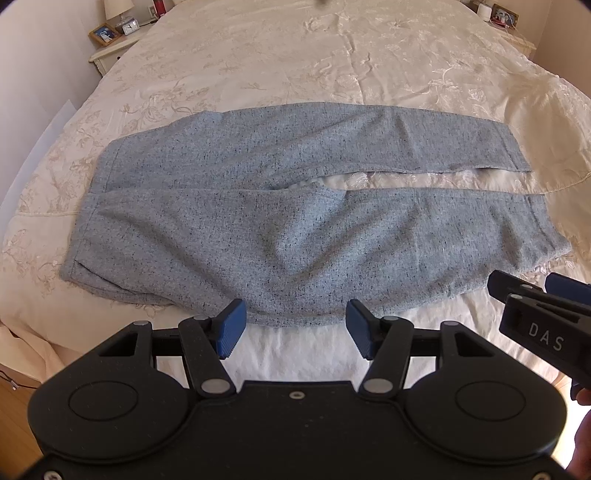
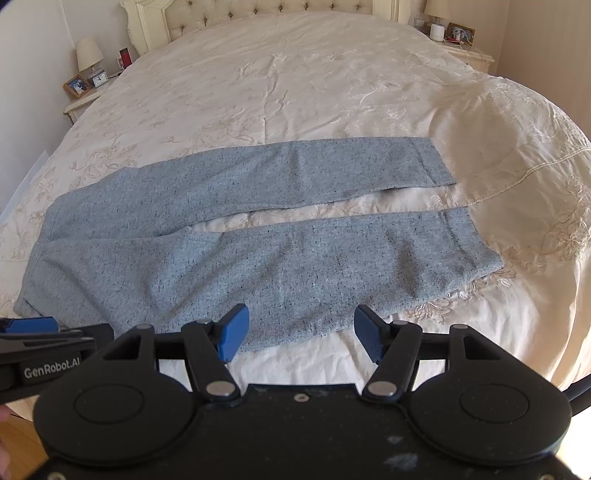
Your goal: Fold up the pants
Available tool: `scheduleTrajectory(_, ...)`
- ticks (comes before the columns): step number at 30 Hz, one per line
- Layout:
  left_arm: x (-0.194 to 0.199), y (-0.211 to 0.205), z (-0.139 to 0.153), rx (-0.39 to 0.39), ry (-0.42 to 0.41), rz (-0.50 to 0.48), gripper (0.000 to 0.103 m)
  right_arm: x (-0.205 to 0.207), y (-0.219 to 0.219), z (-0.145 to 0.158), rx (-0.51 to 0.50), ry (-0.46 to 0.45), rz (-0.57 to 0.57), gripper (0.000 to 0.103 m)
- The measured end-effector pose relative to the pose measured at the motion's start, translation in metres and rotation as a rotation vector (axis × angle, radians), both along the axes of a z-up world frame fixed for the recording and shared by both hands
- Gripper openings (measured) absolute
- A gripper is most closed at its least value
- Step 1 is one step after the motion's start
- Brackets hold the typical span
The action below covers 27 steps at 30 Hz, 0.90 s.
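Grey-blue speckled pants lie spread flat across the bed, waistband to the left, both legs running right with a gap between them. My left gripper hovers open just short of the near leg's front edge, nothing between its blue pads. In the right wrist view, my right gripper stands open over the same near edge, further toward the leg ends. Each gripper shows in the other's view: the right one at the right edge, the left one at the left edge.
A cream embroidered bedspread covers the bed, with a tufted headboard behind. Nightstands with lamps, photo frames and a clock flank it. Wooden floor shows at the lower left.
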<state>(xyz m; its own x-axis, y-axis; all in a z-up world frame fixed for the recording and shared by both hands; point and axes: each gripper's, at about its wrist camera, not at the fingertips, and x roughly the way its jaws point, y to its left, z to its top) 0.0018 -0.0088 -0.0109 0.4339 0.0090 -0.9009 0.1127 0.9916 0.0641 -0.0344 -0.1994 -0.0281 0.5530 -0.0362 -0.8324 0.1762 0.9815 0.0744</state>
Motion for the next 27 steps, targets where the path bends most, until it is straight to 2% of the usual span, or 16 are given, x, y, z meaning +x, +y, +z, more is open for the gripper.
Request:
scheduleTrajectory(19,0.004,-0.004,-0.007,-0.003,0.024,0.005,0.063,0.006,-0.005,-0.01,0.017,0.028,0.009,0.067)
scheduleTrajectory(27,0.001,0.005,-0.025,0.02,0.104,0.012,0.063,0.015,-0.001,-0.04,0.074,0.124,0.025,0.066)
